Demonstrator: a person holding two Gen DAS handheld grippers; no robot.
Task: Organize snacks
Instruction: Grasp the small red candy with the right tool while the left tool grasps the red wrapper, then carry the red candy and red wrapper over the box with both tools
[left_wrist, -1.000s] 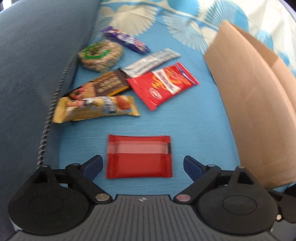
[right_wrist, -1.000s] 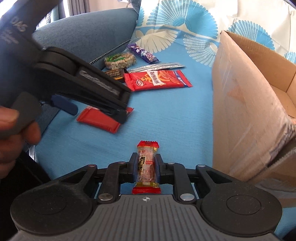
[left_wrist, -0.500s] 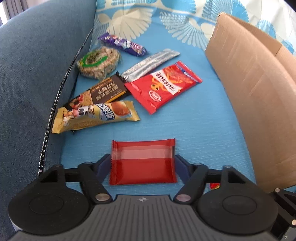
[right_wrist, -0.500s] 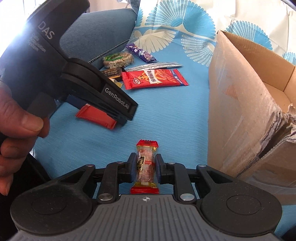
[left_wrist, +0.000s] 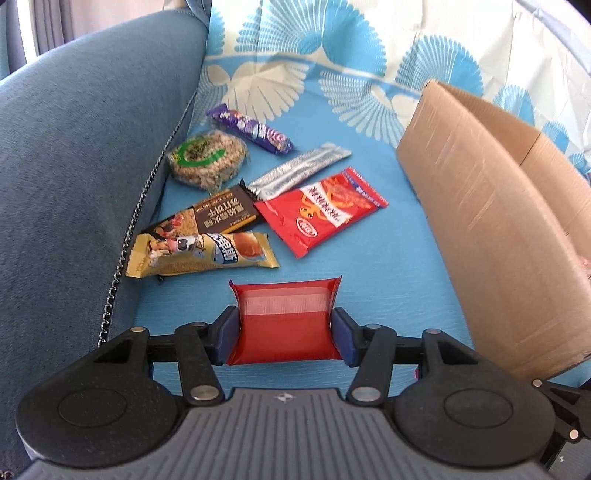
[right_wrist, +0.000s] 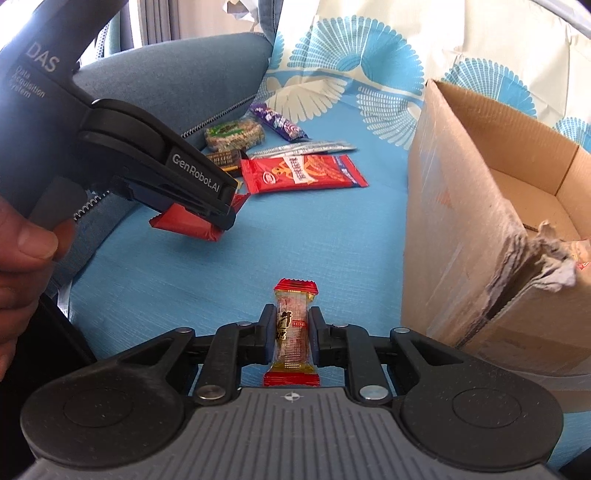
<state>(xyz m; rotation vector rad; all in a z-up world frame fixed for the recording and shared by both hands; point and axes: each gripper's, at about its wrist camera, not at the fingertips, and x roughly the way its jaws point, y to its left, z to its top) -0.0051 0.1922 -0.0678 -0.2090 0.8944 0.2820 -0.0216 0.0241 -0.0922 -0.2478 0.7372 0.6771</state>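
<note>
Left tongs (left_wrist: 284, 334) are closing on a flat red packet (left_wrist: 284, 325); both blue pads are pressing its short sides and its far edge is flaring wider than the pinched middle. In the right wrist view the packet (right_wrist: 184, 223) is hanging clear of the blue sofa cover (left_wrist: 388, 266), near the cover's left edge by the sofa armrest (left_wrist: 74, 184).

Right tongs (right_wrist: 293, 332) are pressed together, pinching a small candy (right_wrist: 293, 332) with red twisted ends, standing upright over the cover's near edge.

Versus 1 s ago: the left tongs were spread wide with the packet lying flat between them; now they are gripping it and lifting. Right tongs and candy are unchanged.

5 loose snacks are lying toward the cover's far left corner: yellow bar (left_wrist: 201, 254), brown bar (left_wrist: 207, 218), red pouch (left_wrist: 321, 210), silver stick (left_wrist: 299, 171), round rice cake (left_wrist: 207, 158), plus a purple bar (left_wrist: 255, 127). Cardboard box (left_wrist: 491, 229) is standing along the right edge, top open. A bare strip of cover is running between snacks and box.
</note>
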